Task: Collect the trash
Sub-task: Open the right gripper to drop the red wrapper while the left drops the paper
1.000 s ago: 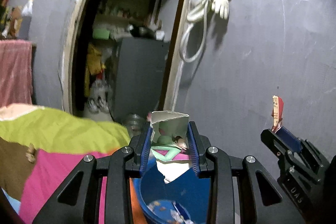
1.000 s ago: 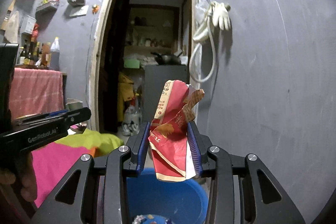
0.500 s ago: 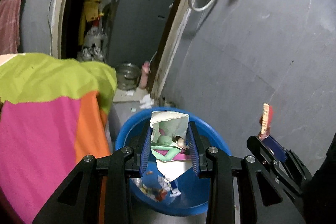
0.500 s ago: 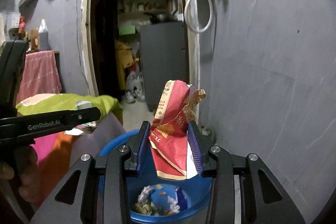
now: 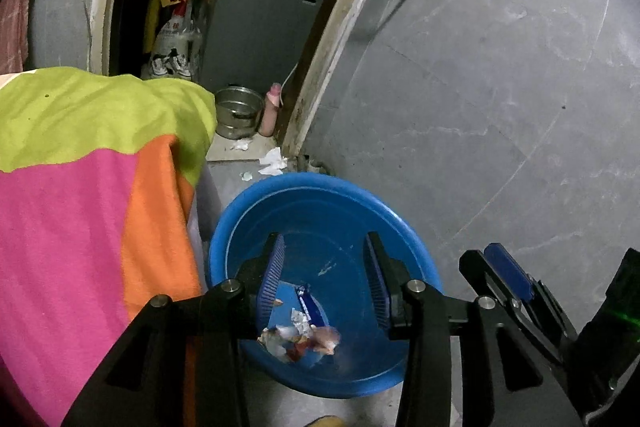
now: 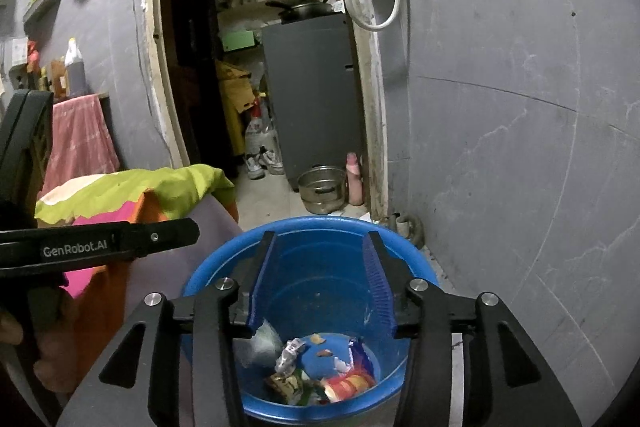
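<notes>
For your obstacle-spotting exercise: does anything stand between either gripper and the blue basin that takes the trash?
Nothing visible does. The left gripper and right gripper, jaws opening and empty, hang directly over the open blue basin, wrappers lying inside.

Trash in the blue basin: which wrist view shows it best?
The right wrist view: the trash lies sharp and spread across the blue basin's bottom. In the left wrist view the trash is blurred and partly hidden by the left gripper.

One blue basin (image 5: 320,203) holding several trash scraps (image 6: 320,379), too jumbled to count; two grippers, left gripper (image 5: 324,275) and right gripper (image 6: 320,279); one steel pot (image 6: 322,189); one pair of sneakers (image 6: 264,161).
</notes>
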Motion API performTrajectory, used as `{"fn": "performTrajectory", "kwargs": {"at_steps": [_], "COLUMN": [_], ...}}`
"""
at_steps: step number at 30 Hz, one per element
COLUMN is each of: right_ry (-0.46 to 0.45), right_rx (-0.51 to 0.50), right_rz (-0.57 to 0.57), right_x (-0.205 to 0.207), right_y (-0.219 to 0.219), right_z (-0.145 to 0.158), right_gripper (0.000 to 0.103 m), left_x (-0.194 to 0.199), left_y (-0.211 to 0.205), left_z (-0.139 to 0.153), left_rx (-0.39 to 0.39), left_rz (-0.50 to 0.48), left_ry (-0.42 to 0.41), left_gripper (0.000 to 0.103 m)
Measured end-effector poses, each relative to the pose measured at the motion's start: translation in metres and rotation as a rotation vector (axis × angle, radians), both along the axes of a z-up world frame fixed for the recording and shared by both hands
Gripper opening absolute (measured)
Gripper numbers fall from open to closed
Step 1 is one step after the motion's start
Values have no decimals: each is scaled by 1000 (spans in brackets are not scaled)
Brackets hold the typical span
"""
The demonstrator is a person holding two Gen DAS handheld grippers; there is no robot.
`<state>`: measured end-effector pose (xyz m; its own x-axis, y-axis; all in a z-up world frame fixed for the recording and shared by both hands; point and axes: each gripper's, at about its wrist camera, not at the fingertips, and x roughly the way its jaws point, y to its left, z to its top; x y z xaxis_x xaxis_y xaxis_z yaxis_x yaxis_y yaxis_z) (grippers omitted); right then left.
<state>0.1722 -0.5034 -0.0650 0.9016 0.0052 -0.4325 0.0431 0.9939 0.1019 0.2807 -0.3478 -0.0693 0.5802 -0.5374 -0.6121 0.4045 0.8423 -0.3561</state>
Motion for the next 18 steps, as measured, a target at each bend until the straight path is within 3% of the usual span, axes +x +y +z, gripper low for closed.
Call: {"fn": "performTrajectory", "kwargs": {"at_steps": [4,7,9,13,18], "right_ry": [-32,-76,-111,-177,-255], "right_rx": [-7,-18,-23,-41,-50], "right_rz": [-11,-23,-26,-26,-13], "right_x": [-4,-11,-17,-28,-39], "right_y": [3,6,9,19,39], "right_z": [11,27,41,70,104], "right_gripper": [52,68,73,82,94], "left_x": [-10,-18,-24,-39,-55], "left_y": [9,20,31,57,96], "left_z": [14,32,44,68,96], "left_rx": [-22,-26,-33,-56,-86], "left_rz": [13,21,28,52,98], "left_ry": [-44,-104,-145,-222,-299], "left_gripper": [45,46,57,67,91]}}
